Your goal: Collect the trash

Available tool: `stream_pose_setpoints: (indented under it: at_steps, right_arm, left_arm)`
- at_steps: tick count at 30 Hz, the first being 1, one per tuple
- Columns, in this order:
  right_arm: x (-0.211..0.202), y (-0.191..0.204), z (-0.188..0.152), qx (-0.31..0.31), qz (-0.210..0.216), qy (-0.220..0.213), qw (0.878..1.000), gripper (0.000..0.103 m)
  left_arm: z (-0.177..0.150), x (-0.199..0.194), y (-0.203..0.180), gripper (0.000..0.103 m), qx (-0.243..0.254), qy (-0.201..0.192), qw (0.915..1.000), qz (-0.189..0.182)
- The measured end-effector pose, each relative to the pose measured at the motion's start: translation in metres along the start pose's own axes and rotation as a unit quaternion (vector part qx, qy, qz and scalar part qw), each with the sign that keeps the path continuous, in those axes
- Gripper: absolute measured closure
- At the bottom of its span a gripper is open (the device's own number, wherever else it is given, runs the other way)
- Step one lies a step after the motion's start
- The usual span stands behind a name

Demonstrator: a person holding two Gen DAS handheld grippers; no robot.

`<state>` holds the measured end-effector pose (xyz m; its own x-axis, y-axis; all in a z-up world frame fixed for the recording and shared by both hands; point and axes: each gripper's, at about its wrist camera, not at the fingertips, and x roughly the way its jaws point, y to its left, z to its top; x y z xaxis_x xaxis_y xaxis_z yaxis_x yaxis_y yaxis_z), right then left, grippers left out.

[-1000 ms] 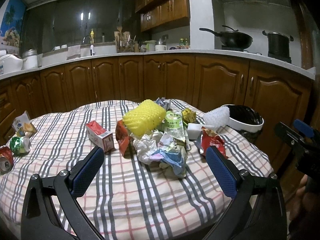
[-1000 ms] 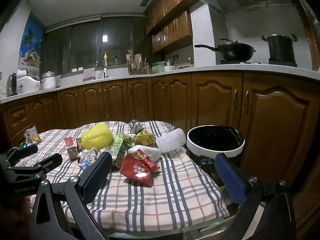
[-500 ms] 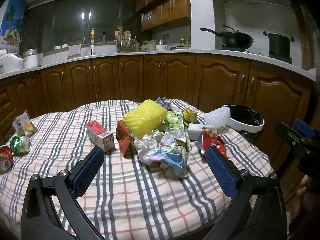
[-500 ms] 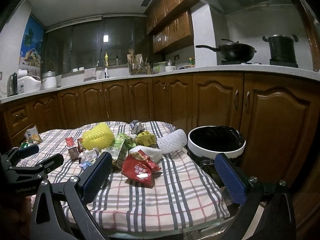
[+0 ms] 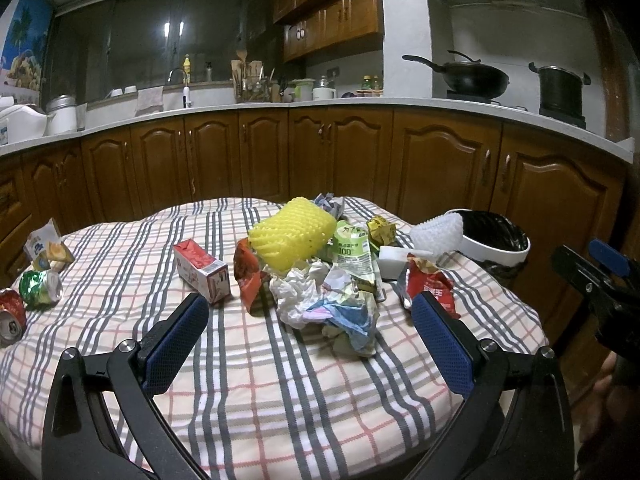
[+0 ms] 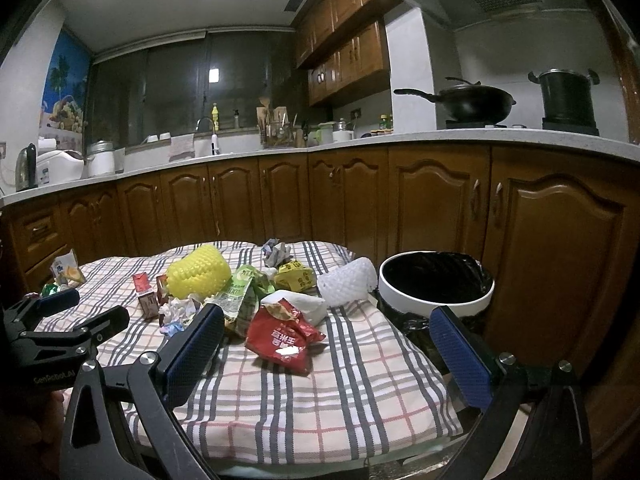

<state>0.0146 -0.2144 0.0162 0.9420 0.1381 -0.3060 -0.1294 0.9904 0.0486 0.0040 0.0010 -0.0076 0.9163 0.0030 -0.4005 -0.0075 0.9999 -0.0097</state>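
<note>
A pile of trash lies on the checked tablecloth (image 5: pixel 248 380): yellow foam netting (image 5: pixel 292 232), crumpled paper and wrappers (image 5: pixel 332 300), a red snack bag (image 6: pixel 284 332), a small red carton (image 5: pixel 200 270), white foam netting (image 6: pixel 346 286). A white bin with a black liner (image 6: pixel 436 280) stands by the table's right side. My left gripper (image 5: pixel 308 340) is open and empty, hovering near the pile. My right gripper (image 6: pixel 324 350) is open and empty, near the red bag.
Crushed cans (image 5: pixel 40 288) and small cartons (image 5: pixel 44 244) lie at the table's left edge. Brown cabinets (image 6: pixel 440 208) and a counter with a wok (image 6: pixel 468 104) and a pot (image 6: pixel 568 94) stand behind the table and bin.
Both grippers have barely moved; the views have shifted only slightly. Both stay open and empty.
</note>
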Motion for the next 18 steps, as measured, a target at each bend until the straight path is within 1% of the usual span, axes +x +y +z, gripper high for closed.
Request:
stream_pose_setpoints:
  at_steps: [6,12,18]
  right_arm:
    - [0.001,-0.001,0.0,0.001,0.001,0.002,1.0,0.0]
    - [0.009,0.001,-0.004,0.012,0.01,0.021,1.0,0.0]
    - [0.02,-0.01,-0.006,0.036,0.029,0.045,0.998,0.0]
  left_arm:
    - [0.0,0.003,0.002,0.0,-0.001,0.004,1.0,0.002]
    - [-0.004,0.015,0.011,0.0,-0.021,0.028,0.9993,-0.011]
    - [-0.006,0.025,0.016,0.0,-0.032,0.052,0.9979,-0.02]
